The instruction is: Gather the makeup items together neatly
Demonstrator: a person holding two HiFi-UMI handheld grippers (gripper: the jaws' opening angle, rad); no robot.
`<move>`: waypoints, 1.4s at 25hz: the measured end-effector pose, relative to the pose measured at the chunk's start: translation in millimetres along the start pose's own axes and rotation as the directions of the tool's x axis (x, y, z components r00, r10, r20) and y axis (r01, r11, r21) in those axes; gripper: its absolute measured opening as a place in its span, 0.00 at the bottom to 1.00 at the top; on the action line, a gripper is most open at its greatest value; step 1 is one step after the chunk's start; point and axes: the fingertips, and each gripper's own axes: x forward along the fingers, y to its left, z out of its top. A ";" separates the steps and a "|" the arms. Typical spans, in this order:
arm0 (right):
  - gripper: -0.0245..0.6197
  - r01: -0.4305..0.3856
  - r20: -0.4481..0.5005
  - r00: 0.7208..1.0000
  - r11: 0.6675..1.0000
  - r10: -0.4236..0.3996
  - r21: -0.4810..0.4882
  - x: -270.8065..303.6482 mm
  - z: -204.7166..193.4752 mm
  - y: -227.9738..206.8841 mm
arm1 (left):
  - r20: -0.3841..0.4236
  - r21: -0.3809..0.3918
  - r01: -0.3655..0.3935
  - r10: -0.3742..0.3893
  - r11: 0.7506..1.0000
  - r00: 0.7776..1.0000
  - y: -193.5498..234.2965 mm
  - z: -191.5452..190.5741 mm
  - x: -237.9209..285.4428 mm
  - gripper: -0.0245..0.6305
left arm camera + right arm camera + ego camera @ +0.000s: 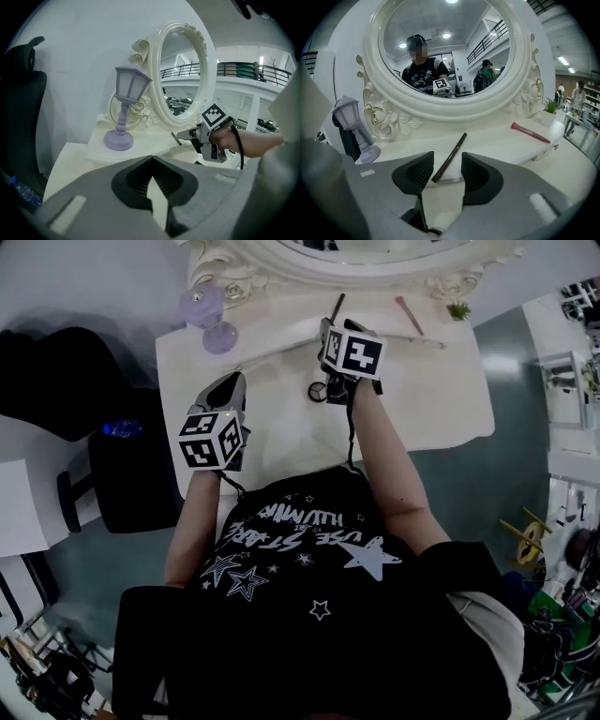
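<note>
Two makeup things lie on the white table [441,399] under the big mirror [440,110]: a dark pencil [450,157] and a pink brush [529,132], well apart. A purple lamp [124,112] stands nearby. The right gripper [447,161] has its jaws a little open and empty, just before the pencil. The left gripper [151,161] has its jaws closed on nothing.

Backing the white table [450,418], an ornate oval mirror [450,51] on a raised shelf, with a lilac lantern lamp [123,115] just beside its left edge. Off to the table's left, a black chair [131,484] with a blue bottle [120,428] on it; at the shelf's far right, a small potted plant [458,310]
</note>
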 end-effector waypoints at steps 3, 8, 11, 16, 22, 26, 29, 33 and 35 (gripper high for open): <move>0.37 0.020 -0.007 1.000 1.000 -0.020 -0.001 7.8 1.6 0.3 | -0.007 -0.007 0.007 -0.007 1.000 1.000 4.4 -1.2 0.1 0.04; 0.36 0.049 -0.024 0.999 0.999 -0.049 0.001 17.0 -0.7 -0.8 | -0.020 -0.021 0.022 -0.022 1.000 1.000 8.5 -5.7 1.9 0.04; 0.34 0.073 -0.032 0.997 0.997 -0.073 -0.007 19.6 -2.4 -1.2 | -0.026 -0.024 0.030 -0.031 0.999 0.999 9.2 -7.2 1.5 0.04; 0.20 0.148 -0.033 0.988 0.989 -0.149 -0.028 21.0 -1.9 -13.8 | -0.032 -0.030 0.037 -0.038 0.999 0.999 10.0 -10.1 4.3 0.04; 0.14 0.155 -0.032 0.987 0.987 -0.157 -0.037 20.6 -2.3 -17.9 | -0.037 -0.032 0.042 -0.043 0.999 0.998 11.6 -12.1 4.2 0.04; 0.14 0.148 -0.039 0.988 0.988 -0.150 -0.046 17.4 -3.7 -17.7 | -0.035 -0.030 0.043 -0.044 0.999 0.998 10.9 -11.5 3.1 0.04; 0.14 0.143 -0.027 0.989 0.989 -0.145 -0.042 9.3 -4.5 -17.9 | -0.035 -0.029 0.048 -0.049 0.998 0.998 9.0 -12.3 0.4 0.04; 0.14 0.134 -0.003 0.991 0.990 -0.135 -0.041 -5.2 -5.4 -20.5 | -0.035 -0.026 0.060 -0.061 0.998 0.998 2.6 -13.0 -0.1 0.04; 0.14 0.131 0.008 0.991 0.991 -0.131 -0.039 -13.4 -6.4 -24.5 | -0.037 -0.020 0.068 -0.069 0.997 0.997 -3.2 -13.3 0.9 0.04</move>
